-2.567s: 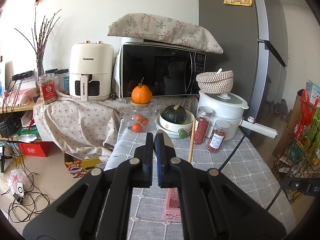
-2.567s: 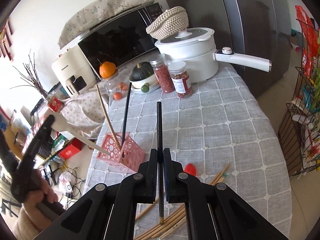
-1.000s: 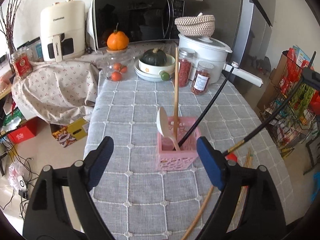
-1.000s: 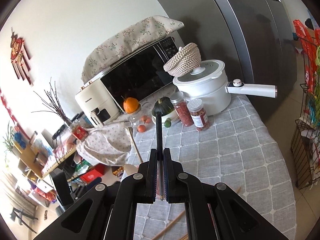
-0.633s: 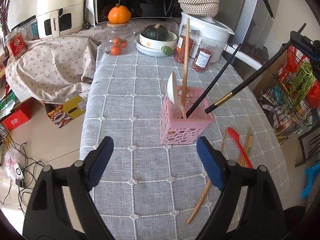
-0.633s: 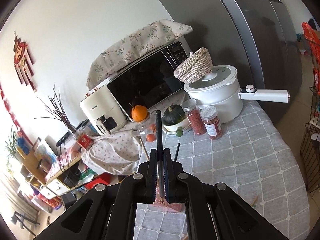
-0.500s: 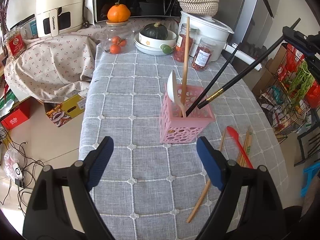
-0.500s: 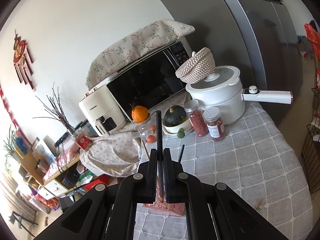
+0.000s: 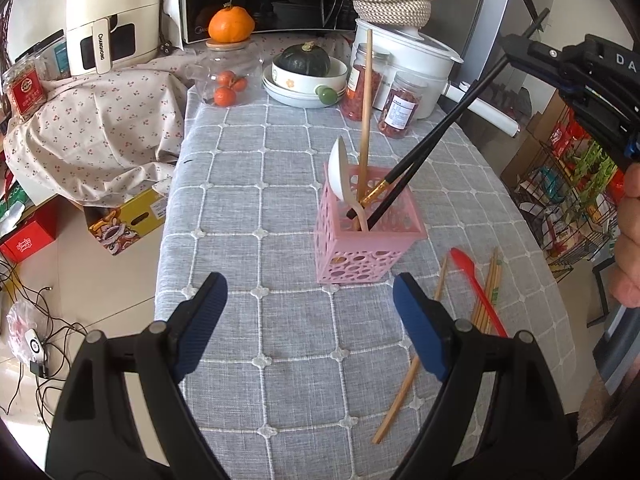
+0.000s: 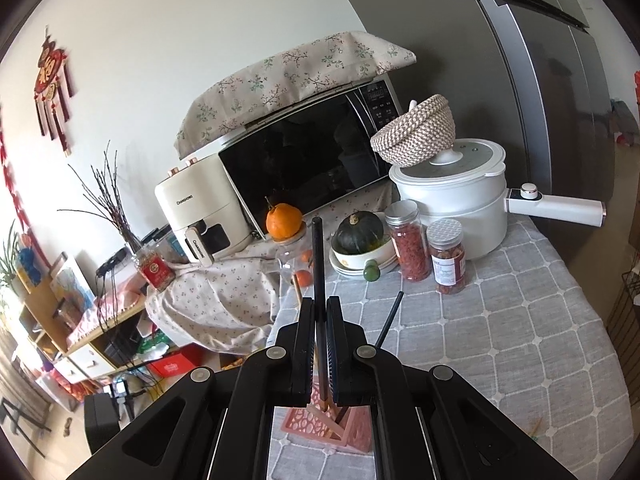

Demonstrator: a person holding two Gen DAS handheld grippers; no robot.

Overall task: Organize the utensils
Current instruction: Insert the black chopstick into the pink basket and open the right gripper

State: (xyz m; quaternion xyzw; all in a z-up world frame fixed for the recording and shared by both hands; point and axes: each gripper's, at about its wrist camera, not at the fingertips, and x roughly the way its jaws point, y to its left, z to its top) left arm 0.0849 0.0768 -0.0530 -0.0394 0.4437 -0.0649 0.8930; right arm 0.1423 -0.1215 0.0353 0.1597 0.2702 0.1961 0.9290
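Observation:
A pink perforated holder (image 9: 366,236) stands on the grey checked tablecloth (image 9: 280,184). It holds a white spoon (image 9: 340,172), a wooden chopstick (image 9: 365,112) and a black chopstick (image 9: 390,204). My right gripper (image 10: 319,312) is shut on a second black chopstick (image 10: 317,256); in the left wrist view that chopstick (image 9: 452,120) slants down with its gold-banded tip inside the holder. My left gripper (image 9: 308,312) is open and empty, in front of the holder. A red spoon (image 9: 474,284) and loose wooden chopsticks (image 9: 408,376) lie to the holder's right.
At the table's far end stand a white pot (image 9: 408,68), two spice jars (image 9: 400,110), a bowl with a green squash (image 9: 306,68) and a glass jar (image 9: 226,80). A microwave (image 10: 316,152) and air fryer (image 9: 108,20) stand behind. The floor drops off at left.
My right gripper has carried the black chopstick over to the holder and lowered its tip into it. My left gripper opened earlier and has drawn back slightly toward the table's near edge.

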